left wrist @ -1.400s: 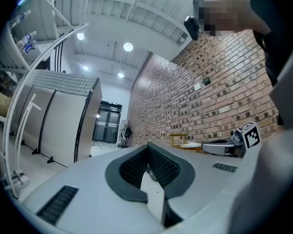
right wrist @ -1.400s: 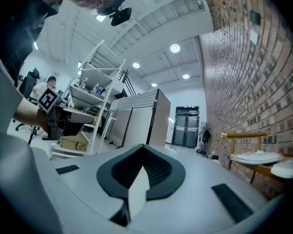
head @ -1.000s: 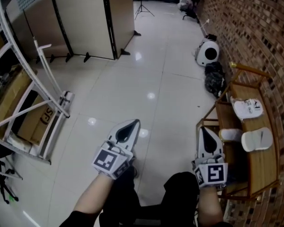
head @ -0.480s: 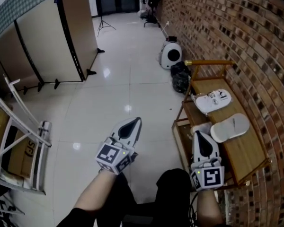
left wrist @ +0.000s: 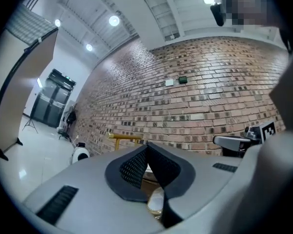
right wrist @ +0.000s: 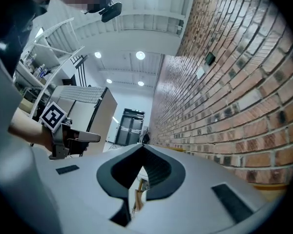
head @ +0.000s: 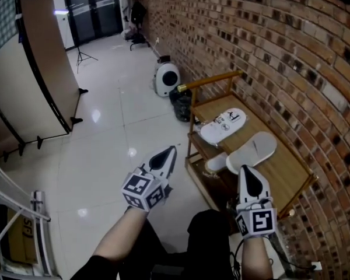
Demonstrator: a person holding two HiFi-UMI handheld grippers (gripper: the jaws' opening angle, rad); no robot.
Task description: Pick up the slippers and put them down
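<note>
Brick wall (head: 268,34) at right, low wooden rack (head: 283,171) against it, printed slipper (head: 223,126) and plain slipper (head: 252,151) side by side on top, plain one just ahead of right gripper (head: 246,170), left gripper (head: 171,150) over floor (head: 105,133), off to rack's side, both grippers' jaws pressed together, empty.

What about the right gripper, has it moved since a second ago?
Yes. Against the wooden rack, the right gripper has come nearer the plain white slipper; its tip now shows just below that slipper's end.
</note>
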